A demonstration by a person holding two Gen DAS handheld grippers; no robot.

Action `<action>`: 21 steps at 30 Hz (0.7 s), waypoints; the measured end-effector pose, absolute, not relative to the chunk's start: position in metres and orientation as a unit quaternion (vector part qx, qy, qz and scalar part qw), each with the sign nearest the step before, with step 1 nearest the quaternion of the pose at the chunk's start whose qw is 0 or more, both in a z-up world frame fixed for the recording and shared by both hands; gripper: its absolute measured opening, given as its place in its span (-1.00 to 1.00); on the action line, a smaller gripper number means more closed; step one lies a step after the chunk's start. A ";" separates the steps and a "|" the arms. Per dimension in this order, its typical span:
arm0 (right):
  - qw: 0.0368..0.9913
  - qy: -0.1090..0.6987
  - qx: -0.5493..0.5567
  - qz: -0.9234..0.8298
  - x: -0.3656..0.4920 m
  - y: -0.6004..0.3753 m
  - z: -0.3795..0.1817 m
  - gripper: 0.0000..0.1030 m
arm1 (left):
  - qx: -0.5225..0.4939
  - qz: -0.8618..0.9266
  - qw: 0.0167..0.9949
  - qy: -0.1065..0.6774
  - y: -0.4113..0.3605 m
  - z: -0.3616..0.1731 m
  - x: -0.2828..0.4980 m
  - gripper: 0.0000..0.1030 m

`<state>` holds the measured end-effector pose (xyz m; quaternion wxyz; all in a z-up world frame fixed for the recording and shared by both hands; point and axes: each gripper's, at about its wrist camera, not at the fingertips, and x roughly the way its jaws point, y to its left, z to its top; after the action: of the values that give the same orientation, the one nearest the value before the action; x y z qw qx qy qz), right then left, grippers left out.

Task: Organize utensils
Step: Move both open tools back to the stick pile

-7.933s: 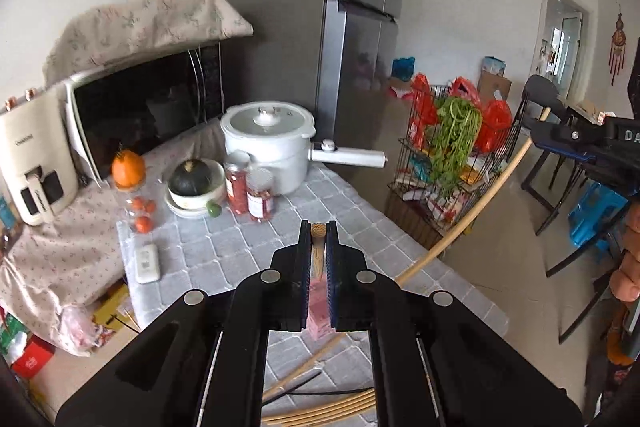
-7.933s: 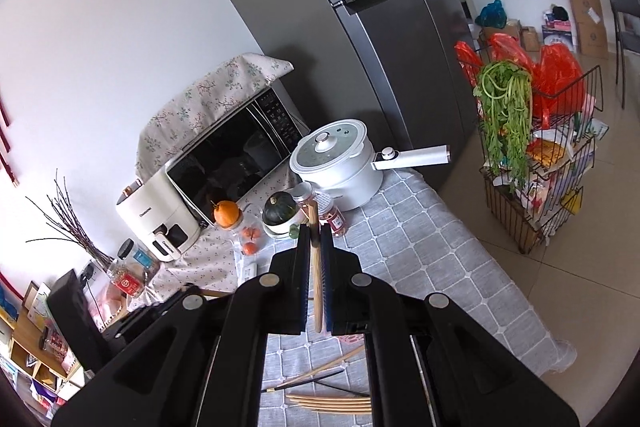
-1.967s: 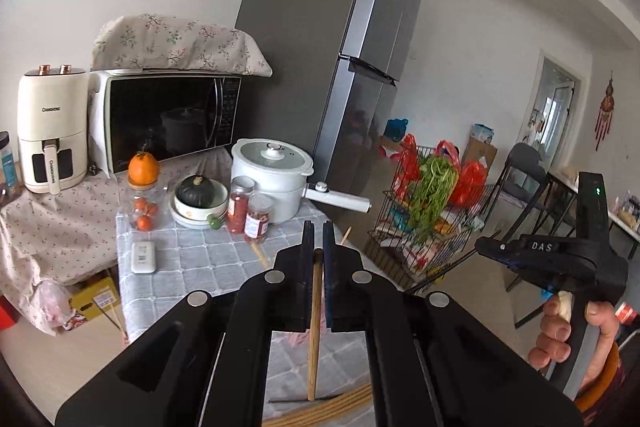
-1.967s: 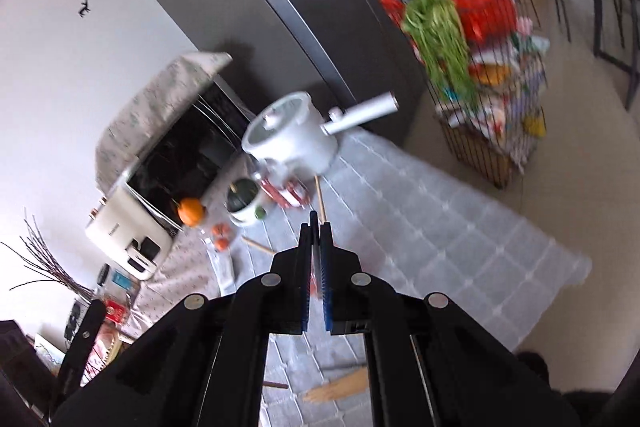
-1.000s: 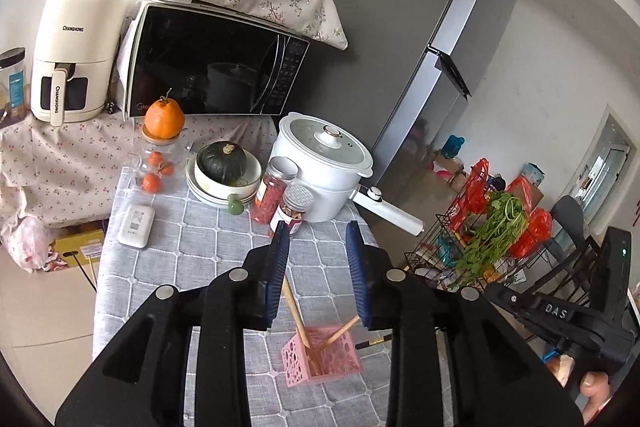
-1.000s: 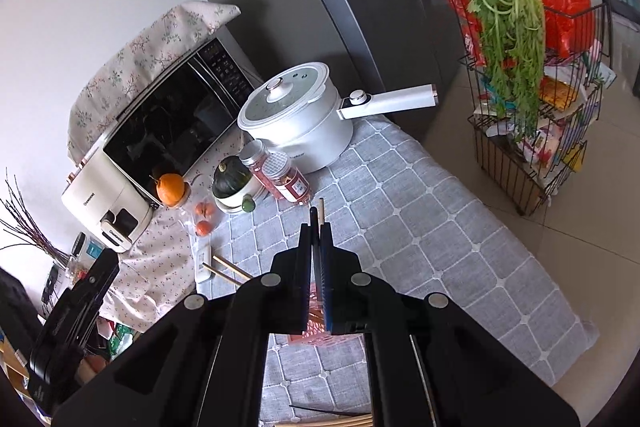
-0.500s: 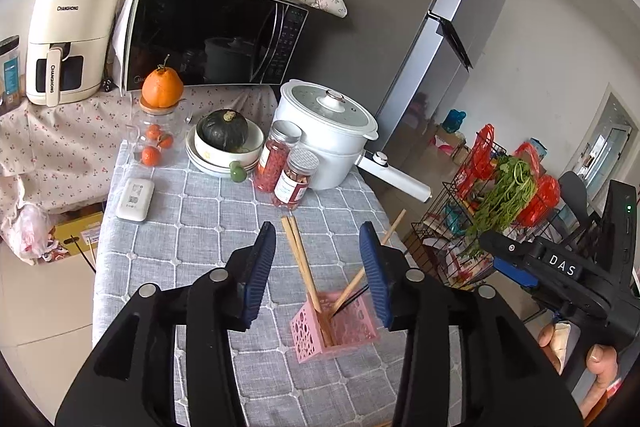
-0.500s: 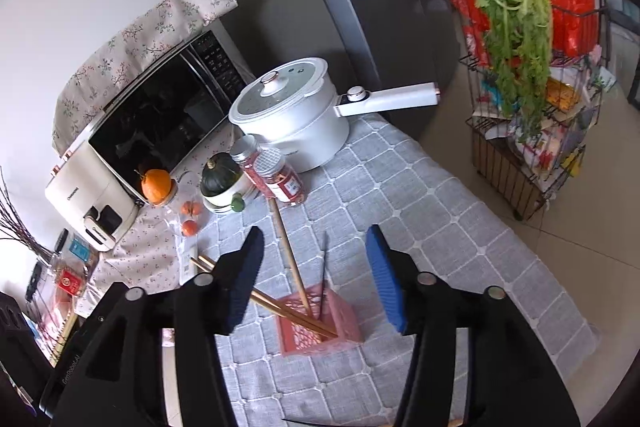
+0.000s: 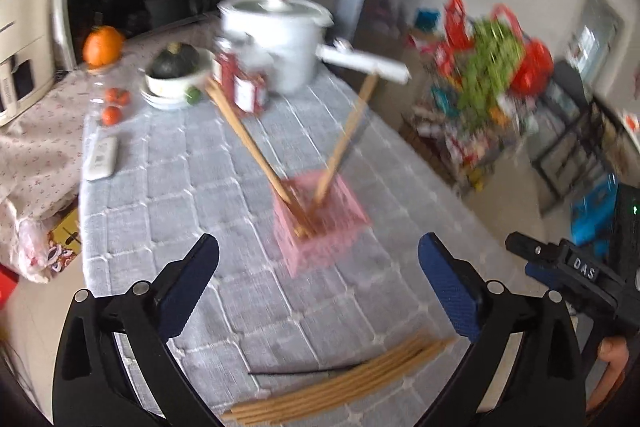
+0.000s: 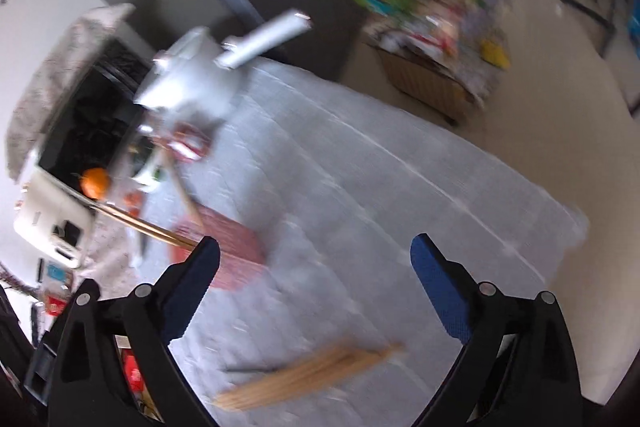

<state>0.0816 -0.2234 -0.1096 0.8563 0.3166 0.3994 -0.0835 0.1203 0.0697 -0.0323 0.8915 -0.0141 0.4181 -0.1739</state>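
A few wooden chopsticks [image 9: 244,135] are already stood in the pink perforated plastic holder [image 9: 320,223] on the grey-checked desk [image 9: 200,211]. A bundle of wooden chopsticks [image 9: 340,383] is left lying near the edge. The left gripper [image 9: 318,279] and right gripper [image 10: 316,277] have just been opened wide, with nothing held.

Both wrist cameras tilt down over the near table [image 9: 224,211] edge, facing 12 o'clock. Both share the holder [image 9: 320,223] [image 10: 236,247], at 12 in left, 10 in right.
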 end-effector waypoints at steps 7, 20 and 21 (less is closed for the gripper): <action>0.800 0.442 0.383 -0.133 0.057 -0.270 -0.156 0.81 | 0.097 -0.275 0.802 0.521 0.009 -0.101 0.113 0.86; 0.769 0.472 0.423 -0.079 0.055 -0.272 -0.172 0.81 | 0.129 -0.336 0.704 0.612 -0.040 -0.172 0.125 0.09; 0.768 0.474 0.424 -0.077 0.055 -0.272 -0.172 0.81 | 0.129 -0.339 0.701 0.614 -0.043 -0.175 0.126 0.04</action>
<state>0.0555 -0.2718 -0.1716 0.7680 0.4239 0.4740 -0.0766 0.1258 -0.0426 -0.1746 0.7013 0.1292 0.6136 -0.3390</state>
